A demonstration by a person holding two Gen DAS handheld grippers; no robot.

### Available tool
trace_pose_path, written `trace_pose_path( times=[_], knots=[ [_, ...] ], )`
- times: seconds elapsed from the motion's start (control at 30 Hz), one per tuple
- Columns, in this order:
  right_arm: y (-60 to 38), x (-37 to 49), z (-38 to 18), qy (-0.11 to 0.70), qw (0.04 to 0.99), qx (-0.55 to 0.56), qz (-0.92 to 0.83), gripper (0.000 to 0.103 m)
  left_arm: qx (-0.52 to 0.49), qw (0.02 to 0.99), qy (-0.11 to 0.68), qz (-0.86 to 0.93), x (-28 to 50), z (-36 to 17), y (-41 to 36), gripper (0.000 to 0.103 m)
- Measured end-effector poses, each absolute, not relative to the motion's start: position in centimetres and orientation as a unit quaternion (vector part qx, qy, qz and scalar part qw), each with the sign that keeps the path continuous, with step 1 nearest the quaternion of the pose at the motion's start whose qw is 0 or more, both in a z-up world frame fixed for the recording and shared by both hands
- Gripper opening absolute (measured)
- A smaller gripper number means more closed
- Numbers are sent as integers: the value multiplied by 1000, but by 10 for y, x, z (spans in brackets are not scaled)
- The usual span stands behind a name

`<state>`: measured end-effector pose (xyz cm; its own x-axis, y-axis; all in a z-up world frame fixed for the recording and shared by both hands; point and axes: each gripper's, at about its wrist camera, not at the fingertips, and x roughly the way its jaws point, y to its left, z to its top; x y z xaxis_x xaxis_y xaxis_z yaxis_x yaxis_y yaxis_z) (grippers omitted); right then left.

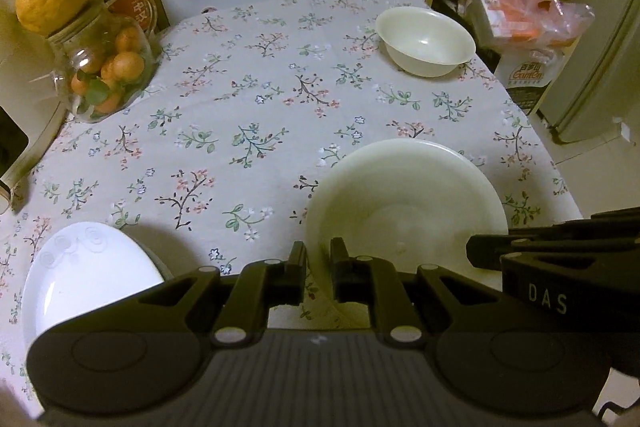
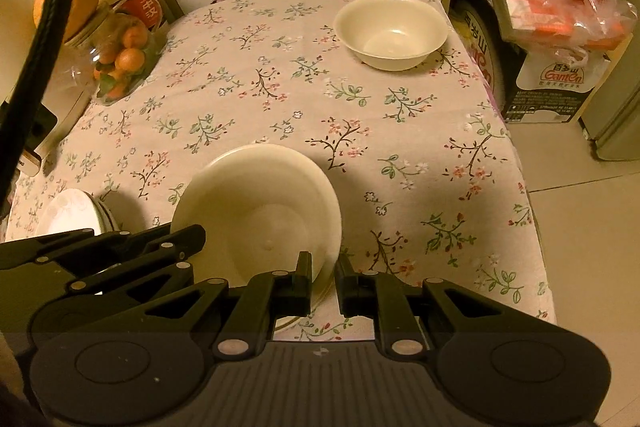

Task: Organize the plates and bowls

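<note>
Both the left gripper (image 1: 318, 267) and right gripper (image 2: 323, 277) are clamped on opposite near rims of the cream round plastic plate (image 1: 404, 203) low over the floral tablecloth (image 1: 240, 107); thin edge grips, uneven motion could slip or tilt it.

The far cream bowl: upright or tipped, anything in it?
Upright and empty: the cream bowl sits on its base on the tablecloth, its inside bare.

You've got two plates: cream plate (image 1: 404, 195), white plate (image 1: 86, 275). One bowl (image 1: 425, 41), one jar of oranges (image 1: 106, 67), two grippers on the bench (image 1: 240, 115).
</note>
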<state>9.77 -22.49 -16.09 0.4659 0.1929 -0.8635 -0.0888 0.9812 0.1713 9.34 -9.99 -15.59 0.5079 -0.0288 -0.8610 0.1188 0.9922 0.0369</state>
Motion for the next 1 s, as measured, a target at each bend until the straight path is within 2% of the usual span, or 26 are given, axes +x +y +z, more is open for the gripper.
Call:
trace_pose_path(
  times=[0.23, 0.33, 0.4, 1.0],
  knots=[
    [-222, 99, -163, 514, 852, 43, 85, 15, 41, 863, 502, -43, 97, -160, -97, 12],
    [-221, 99, -163, 513, 853, 42, 85, 15, 35, 861, 506, -47, 98, -161, -96, 16],
    [-221, 99, -163, 513, 853, 42, 84, 16, 31, 860, 508, -45, 98, -162, -96, 22],
    [-222, 99, -160, 502, 862, 17, 69, 21, 15, 863, 502, -42, 102, -155, -92, 22]
  ],
)
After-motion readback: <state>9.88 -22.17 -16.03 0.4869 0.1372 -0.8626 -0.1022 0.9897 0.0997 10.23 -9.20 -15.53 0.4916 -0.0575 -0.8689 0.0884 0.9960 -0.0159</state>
